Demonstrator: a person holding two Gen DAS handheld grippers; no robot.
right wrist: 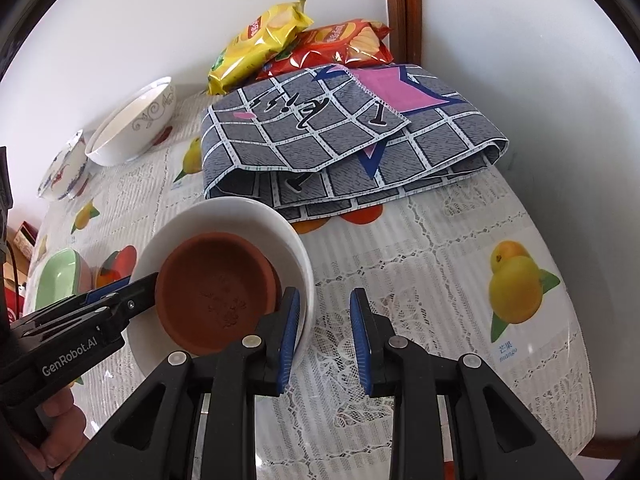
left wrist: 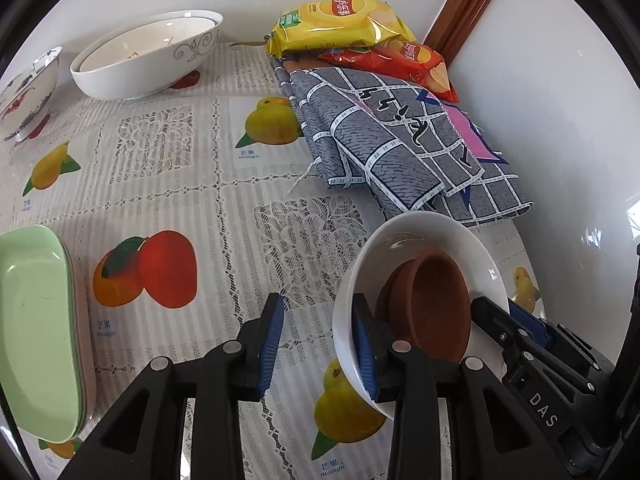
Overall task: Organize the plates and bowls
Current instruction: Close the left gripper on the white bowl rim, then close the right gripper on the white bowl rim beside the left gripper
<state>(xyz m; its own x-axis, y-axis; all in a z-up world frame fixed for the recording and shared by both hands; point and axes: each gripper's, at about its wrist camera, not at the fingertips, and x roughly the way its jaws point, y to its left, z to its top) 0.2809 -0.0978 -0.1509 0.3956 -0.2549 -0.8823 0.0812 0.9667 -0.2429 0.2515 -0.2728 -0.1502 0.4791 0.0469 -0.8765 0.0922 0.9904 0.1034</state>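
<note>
Near the folded grey checked cloth (right wrist: 352,148), a white bowl (right wrist: 224,216) sat on the bench (right wrist: 440,280), whose cover was printed with mangoes. Inside that bowl lay a terracotta saucer (right wrist: 212,292), tilted against the bowl's wall. Both claws met at this bowl. The left claw (left wrist: 318,344) had its fingers spread wide, one pad inside the bowl and the other outside its rim over the bench cover. The right claw (right wrist: 326,336) was likewise apart, its left pad just at the bowl's outer wall and its right pad clear of it; neither was clamped on the rim. Beyond the cloth, against the wall, lay a yellow crisp packet (left wrist: 340,24) on top of a red crisp packet (left wrist: 416,60). Well left of the cloth stood a large white patterned bowl (left wrist: 152,60) with another nested in it, and beside that a painted bowl (left wrist: 28,88). Nearer, far left of the white bowl, sat a stack of green dishes (left wrist: 36,328).
</note>
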